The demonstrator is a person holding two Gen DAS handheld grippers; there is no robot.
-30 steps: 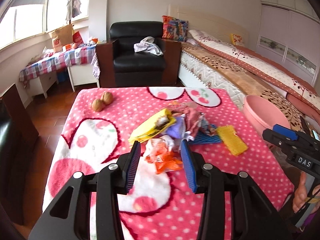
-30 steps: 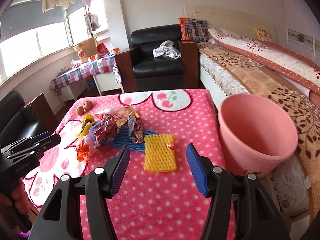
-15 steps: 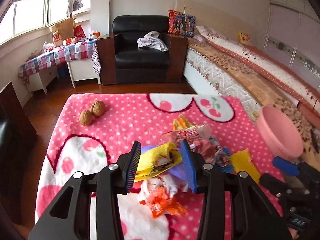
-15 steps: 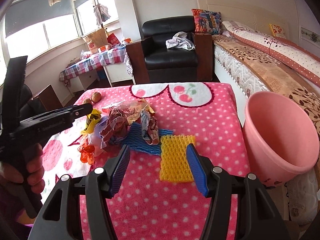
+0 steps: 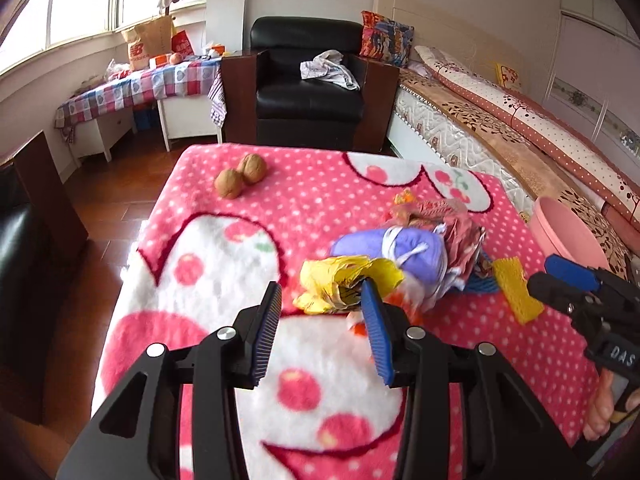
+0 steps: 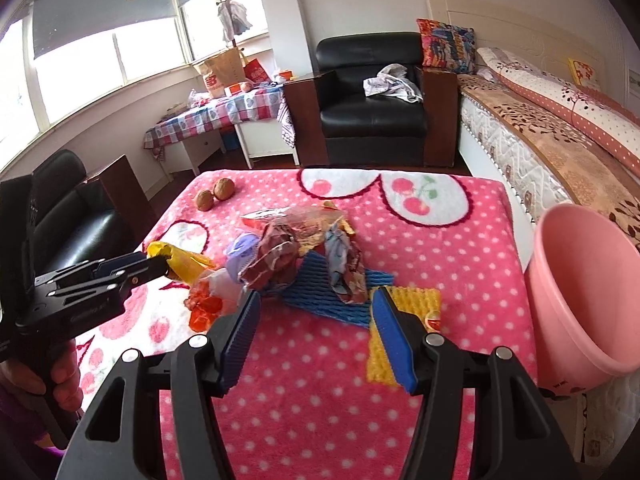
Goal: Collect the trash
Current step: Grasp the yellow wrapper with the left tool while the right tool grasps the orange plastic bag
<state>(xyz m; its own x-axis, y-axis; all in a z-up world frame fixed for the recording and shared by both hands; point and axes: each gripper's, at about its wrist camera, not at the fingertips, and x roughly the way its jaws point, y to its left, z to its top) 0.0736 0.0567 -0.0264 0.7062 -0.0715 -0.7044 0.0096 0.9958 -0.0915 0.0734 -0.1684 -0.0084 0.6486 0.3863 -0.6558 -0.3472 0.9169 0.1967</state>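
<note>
A pile of trash lies on the pink polka-dot blanket [image 5: 312, 204]: a yellow wrapper [image 5: 344, 280], a purple bag [image 5: 400, 248], an orange scrap [image 6: 204, 306], crumpled foil wrappers [image 6: 280, 252], blue foam net [image 6: 332, 300] and yellow foam net [image 6: 412, 308]. My left gripper [image 5: 320, 312] is open, its right finger against the yellow wrapper's near edge. It shows in the right wrist view [image 6: 156, 266] with its tips at the wrapper. My right gripper [image 6: 316, 320] is open just before the blue net, the yellow net beside its right finger. A pink bucket [image 6: 588, 300] stands right of the table.
Two walnuts [image 5: 240, 176] lie at the blanket's far left. A black armchair [image 5: 308, 92] stands beyond the table, a bed [image 5: 520, 132] to the right, a checked side table [image 5: 136, 88] at the back left. A dark chair [image 6: 80, 220] is at the left.
My left gripper has swung left and back, so the yellow wrapper now lies at its right finger instead of between the jaws. My right gripper has moved forward to the pile.
</note>
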